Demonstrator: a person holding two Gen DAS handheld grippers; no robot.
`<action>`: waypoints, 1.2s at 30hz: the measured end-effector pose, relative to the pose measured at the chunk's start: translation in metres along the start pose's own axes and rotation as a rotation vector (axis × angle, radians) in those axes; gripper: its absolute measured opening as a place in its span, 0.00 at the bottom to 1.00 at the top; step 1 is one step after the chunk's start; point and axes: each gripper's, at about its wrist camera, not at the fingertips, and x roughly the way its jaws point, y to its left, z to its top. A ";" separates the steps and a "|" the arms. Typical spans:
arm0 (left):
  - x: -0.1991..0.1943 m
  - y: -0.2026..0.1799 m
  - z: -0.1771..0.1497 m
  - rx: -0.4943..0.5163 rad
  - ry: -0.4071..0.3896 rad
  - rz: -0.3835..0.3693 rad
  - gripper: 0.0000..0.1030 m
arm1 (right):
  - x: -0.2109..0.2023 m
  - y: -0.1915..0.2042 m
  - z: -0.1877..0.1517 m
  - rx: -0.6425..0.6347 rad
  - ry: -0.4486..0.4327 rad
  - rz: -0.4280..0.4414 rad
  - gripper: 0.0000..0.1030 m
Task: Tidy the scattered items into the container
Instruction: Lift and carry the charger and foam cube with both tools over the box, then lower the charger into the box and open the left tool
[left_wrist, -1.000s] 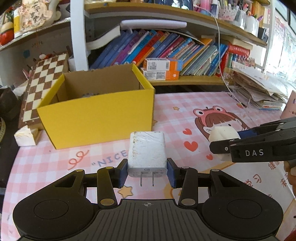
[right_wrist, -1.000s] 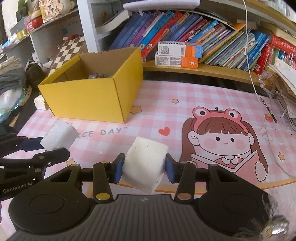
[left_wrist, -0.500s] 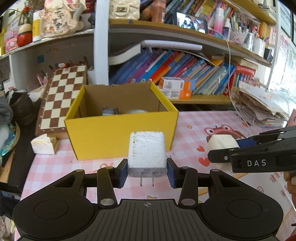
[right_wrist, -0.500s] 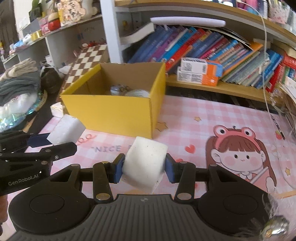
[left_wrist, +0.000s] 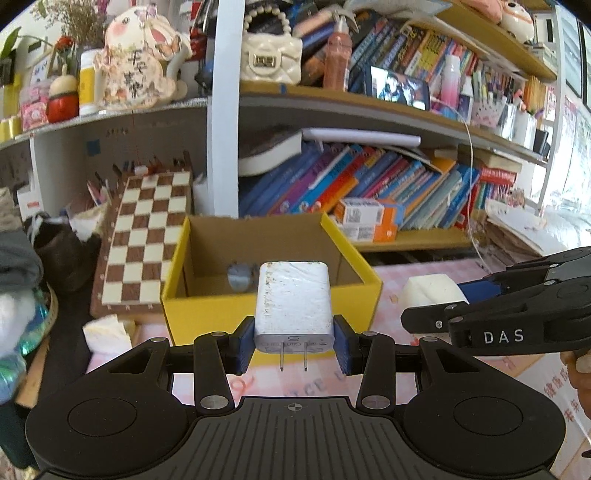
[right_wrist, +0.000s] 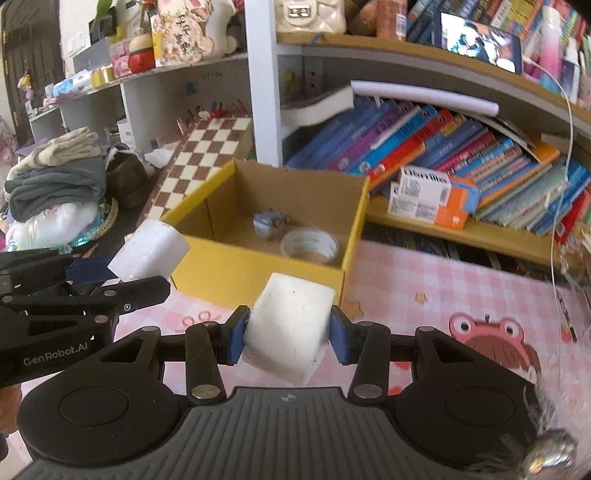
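My left gripper (left_wrist: 293, 345) is shut on a white plug charger (left_wrist: 293, 302), prongs pointing back at the camera, held up in front of the yellow cardboard box (left_wrist: 207, 317). My right gripper (right_wrist: 288, 338) is shut on a white foam block (right_wrist: 290, 326), just before the box (right_wrist: 236, 273). Inside the box lie a tape roll (right_wrist: 309, 245) and a small blue-grey item (right_wrist: 267, 221). In the left wrist view the right gripper (left_wrist: 436, 306) shows at the right with its block (left_wrist: 430, 291). The left gripper (right_wrist: 122, 277) with the charger (right_wrist: 147, 251) appears at the left of the right wrist view.
A pink checked mat (right_wrist: 443, 291) covers the table. A chessboard (left_wrist: 147, 236) leans behind the box on the left. Bookshelves (left_wrist: 369, 192) with books and orange-white cartons (right_wrist: 432, 199) stand close behind. Folded clothes (right_wrist: 55, 173) are piled at the far left.
Both grippers have risen and moved toward the box with their loads still held. The box's inside, with the tape roll, has come into view.
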 end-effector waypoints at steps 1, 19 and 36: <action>0.000 0.001 0.003 0.003 -0.007 0.001 0.40 | 0.000 0.001 0.004 -0.009 -0.005 0.000 0.42; 0.023 0.027 0.056 0.033 -0.057 0.044 0.40 | 0.026 0.001 0.074 -0.096 -0.064 0.016 0.42; 0.062 0.035 0.079 0.038 -0.050 0.065 0.40 | 0.066 -0.010 0.107 -0.112 -0.065 0.015 0.42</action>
